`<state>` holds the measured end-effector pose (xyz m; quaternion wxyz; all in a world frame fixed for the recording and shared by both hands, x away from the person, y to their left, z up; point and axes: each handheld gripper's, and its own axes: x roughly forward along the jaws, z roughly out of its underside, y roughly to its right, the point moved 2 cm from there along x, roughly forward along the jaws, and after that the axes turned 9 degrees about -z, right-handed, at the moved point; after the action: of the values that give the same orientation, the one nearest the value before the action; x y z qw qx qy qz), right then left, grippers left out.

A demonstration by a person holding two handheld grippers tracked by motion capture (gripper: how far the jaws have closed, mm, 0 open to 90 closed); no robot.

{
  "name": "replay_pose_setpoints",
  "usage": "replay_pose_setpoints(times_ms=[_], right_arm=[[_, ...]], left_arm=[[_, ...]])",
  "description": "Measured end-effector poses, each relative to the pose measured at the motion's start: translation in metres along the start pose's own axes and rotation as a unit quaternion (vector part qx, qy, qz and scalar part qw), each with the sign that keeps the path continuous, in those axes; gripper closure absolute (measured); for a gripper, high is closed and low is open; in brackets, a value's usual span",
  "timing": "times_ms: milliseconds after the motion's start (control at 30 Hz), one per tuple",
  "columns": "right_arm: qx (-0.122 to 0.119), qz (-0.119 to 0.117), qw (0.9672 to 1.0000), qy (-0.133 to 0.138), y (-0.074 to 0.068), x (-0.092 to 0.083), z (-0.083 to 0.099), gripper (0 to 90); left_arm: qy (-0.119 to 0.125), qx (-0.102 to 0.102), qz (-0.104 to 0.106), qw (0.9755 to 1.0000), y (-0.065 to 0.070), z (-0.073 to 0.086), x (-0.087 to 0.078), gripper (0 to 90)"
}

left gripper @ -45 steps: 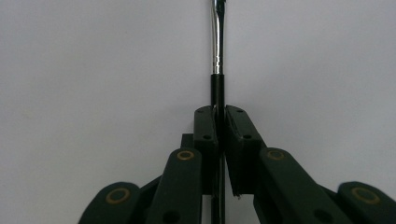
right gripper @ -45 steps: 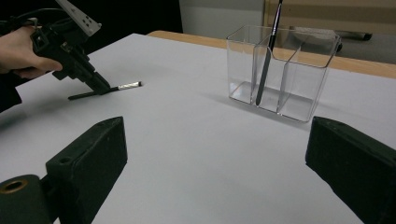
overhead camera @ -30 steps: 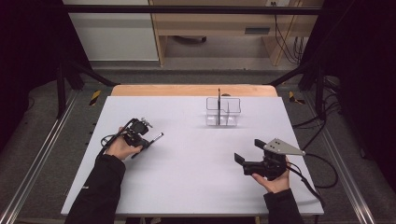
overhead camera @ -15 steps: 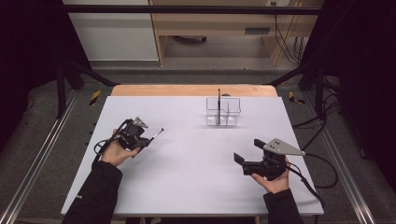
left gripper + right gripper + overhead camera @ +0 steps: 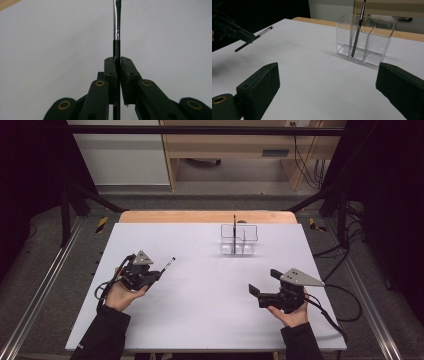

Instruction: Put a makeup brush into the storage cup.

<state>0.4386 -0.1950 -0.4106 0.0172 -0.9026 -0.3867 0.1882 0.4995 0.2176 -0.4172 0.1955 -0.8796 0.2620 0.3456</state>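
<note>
A person sits at a white table (image 5: 200, 320), holding a two-jaw gripper in each hand.

The left gripper (image 5: 156, 275) is at the left side of the table, held above the surface. Its jaws are pressed together on a thin makeup brush (image 5: 168, 264). In the high view the brush runs along a slanted line: its handle end passes back through the jaws toward the person, and its silver collar and small bristle tip point forward and to the right, toward the middle of the table. In the left gripper view the brush (image 5: 116, 30) stands straight up the centre of the picture, its black handle clamped between the two black pads and its silver collar rising beyond them. In the right gripper view the brush (image 5: 259, 33) slants upward to the right, its tip clear of the table.

The right gripper (image 5: 260, 293) is low at the right side of the table, well apart from the left one. Its jaws stand wide apart with nothing between them, and they point left across the table.

Toward the far edge of the table stands a clear plastic organiser (image 5: 239, 240) with compartments. A second brush (image 5: 358, 27) stands nearly upright inside it, leaning slightly, its top rising above the rim.
</note>
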Motion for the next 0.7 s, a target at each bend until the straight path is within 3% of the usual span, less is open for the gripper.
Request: replay_pose_setpoints(times_ms=[33,67,133,433,700], right_arm=[[0.000,-0.001,1.0000,0.000,0.000,0.000,0.000,5.9],[0.001,-0.002,1.0000,0.001,0.000,0.000,0.000,5.8],[0.003,-0.005,1.0000,0.002,-0.001,0.001,-0.001,5.8],[0.007,-0.013,0.9998,0.010,-0.007,0.003,-0.005,4.7],[0.008,-0.018,0.9997,0.015,-0.014,0.008,-0.009,4.5]], left_arm=[[0.000,0.000,0.000,1.0000,0.000,0.000,0.000,83.6],[0.015,-0.003,0.001,0.9999,0.003,0.001,-0.004,83.6],[0.018,-0.004,-0.007,0.9998,0.005,0.001,-0.007,83.6],[0.050,-0.025,-0.005,0.9984,0.014,0.005,-0.023,83.6],[0.074,-0.038,-0.008,0.9965,0.025,0.009,-0.024,83.6]])
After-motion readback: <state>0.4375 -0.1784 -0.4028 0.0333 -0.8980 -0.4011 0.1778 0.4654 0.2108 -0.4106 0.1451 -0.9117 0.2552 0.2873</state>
